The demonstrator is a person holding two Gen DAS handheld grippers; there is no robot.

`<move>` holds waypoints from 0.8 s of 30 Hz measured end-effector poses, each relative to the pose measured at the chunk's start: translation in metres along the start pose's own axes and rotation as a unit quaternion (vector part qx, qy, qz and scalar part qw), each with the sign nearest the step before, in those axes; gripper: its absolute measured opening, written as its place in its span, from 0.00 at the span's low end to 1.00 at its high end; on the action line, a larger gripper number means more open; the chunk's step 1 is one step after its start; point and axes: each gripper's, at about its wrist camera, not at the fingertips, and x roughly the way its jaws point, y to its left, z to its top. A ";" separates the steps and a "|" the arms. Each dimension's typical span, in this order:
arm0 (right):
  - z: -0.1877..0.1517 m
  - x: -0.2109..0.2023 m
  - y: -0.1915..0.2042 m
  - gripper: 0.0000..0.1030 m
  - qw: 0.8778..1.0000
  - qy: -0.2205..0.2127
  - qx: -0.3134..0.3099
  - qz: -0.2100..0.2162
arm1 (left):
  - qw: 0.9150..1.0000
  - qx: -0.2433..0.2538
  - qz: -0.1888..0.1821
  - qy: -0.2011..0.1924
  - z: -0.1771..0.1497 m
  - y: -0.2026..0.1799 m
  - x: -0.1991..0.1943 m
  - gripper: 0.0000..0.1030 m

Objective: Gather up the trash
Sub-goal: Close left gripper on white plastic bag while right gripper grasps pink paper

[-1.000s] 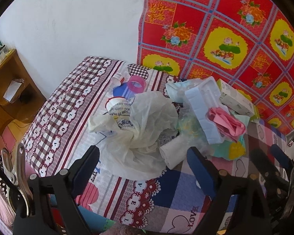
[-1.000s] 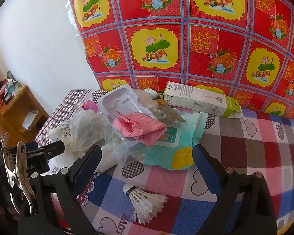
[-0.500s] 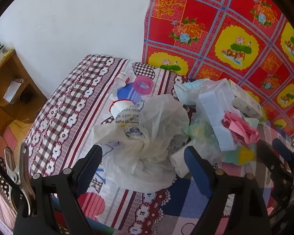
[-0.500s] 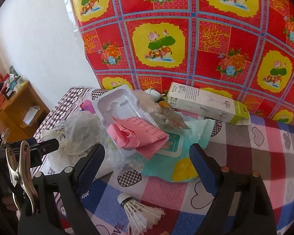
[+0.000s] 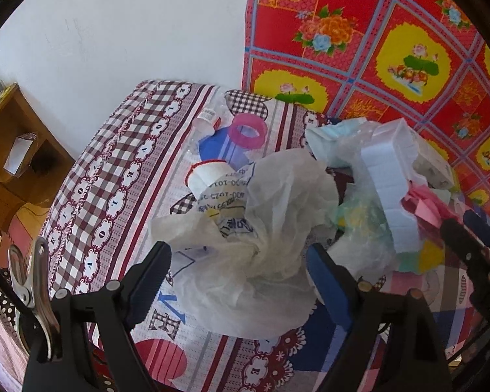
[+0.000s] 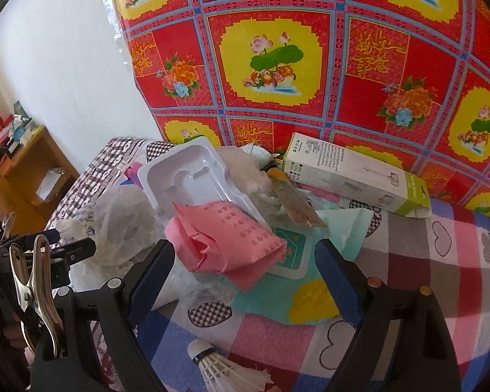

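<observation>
Over trash pile (image 5: 310, 196): L gripper (image 5: 236, 269) steeply down, R gripper (image 6: 245, 261) angled, both wide open, empty.

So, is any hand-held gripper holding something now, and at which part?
Nothing is held. The left hand-held gripper stands open around the crumpled white plastic bag; the right hand-held gripper is open over the folded pink paper.

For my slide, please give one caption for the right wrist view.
Open right gripper above pink paper and white plastic tray in a trash pile.
</observation>
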 end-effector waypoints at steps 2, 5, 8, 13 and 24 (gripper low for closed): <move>0.001 0.004 0.000 0.87 1.000 0.001 -0.002 0.000 | 1.000 -0.001 -0.003 0.002 0.002 0.001 0.003 0.86; 0.003 0.010 0.000 0.85 1.000 0.004 0.000 -0.002 | 1.000 -0.002 -0.022 0.007 0.006 0.003 0.008 0.86; 0.003 0.014 0.000 0.81 1.000 0.008 -0.002 0.000 | 0.999 -0.004 -0.034 0.010 0.010 0.003 0.012 0.86; -0.001 0.020 0.003 0.79 1.000 0.012 -0.009 -0.001 | 1.000 0.005 -0.026 0.015 0.015 0.001 0.026 0.86; -0.005 0.027 0.009 0.70 1.000 0.020 -0.013 0.004 | 0.999 0.017 0.002 0.031 0.011 0.004 0.057 0.86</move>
